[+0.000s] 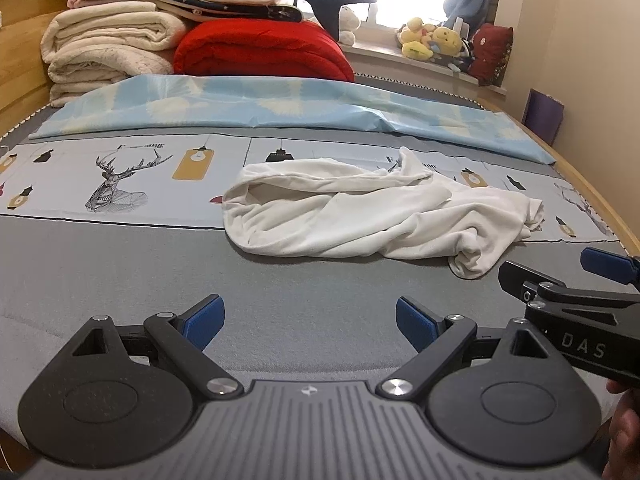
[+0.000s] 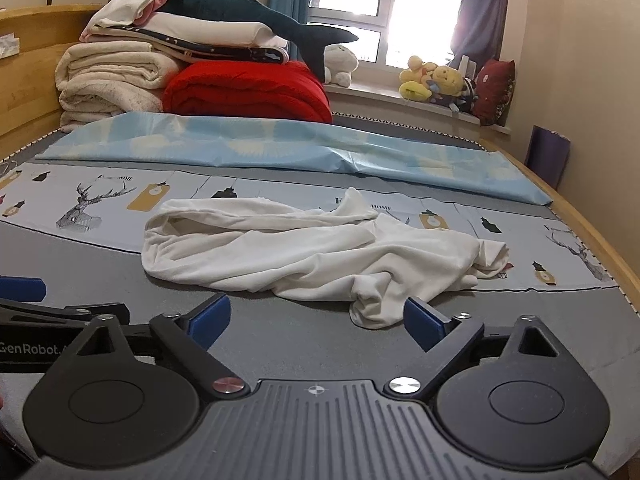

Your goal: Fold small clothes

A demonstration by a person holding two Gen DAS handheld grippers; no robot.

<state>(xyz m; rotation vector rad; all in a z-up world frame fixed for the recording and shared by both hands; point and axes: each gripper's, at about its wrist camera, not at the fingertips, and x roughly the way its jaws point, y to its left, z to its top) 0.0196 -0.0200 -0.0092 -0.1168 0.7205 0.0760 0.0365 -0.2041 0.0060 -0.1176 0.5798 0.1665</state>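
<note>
Jaws wide on both sides, nothing between them: the left gripper (image 1: 310,322) hovers low over the grey mattress (image 1: 120,264) with its blue pads (image 1: 206,320) spread well apart, and the right gripper (image 2: 318,320) sits just beside it, equally spread, its right pad close to the nearest bunched corner of the garment. And there's the piece to be folded, a crumpled white garment (image 2: 304,252) lying in a loose heap across the middle of the bed, partly on the bare grey surface and partly on the pale sheet printed with deer heads and lamps (image 1: 116,180). It's twisted, with one open hem gaping at the left end and a rumpled wad at the right. From the left wrist view the garment (image 1: 368,216) lies ahead and a little to the right, apart from the pads, and the right gripper's black body pokes in at the right edge. Farther back a light blue patterned sheet (image 2: 256,140) stretches across the bed, then a red quilt (image 2: 248,92), a stack of cream blankets (image 2: 108,80) and a dark plush shark (image 2: 248,12) on top. Yellow plush toys (image 2: 436,80) line the windowsill.
</note>
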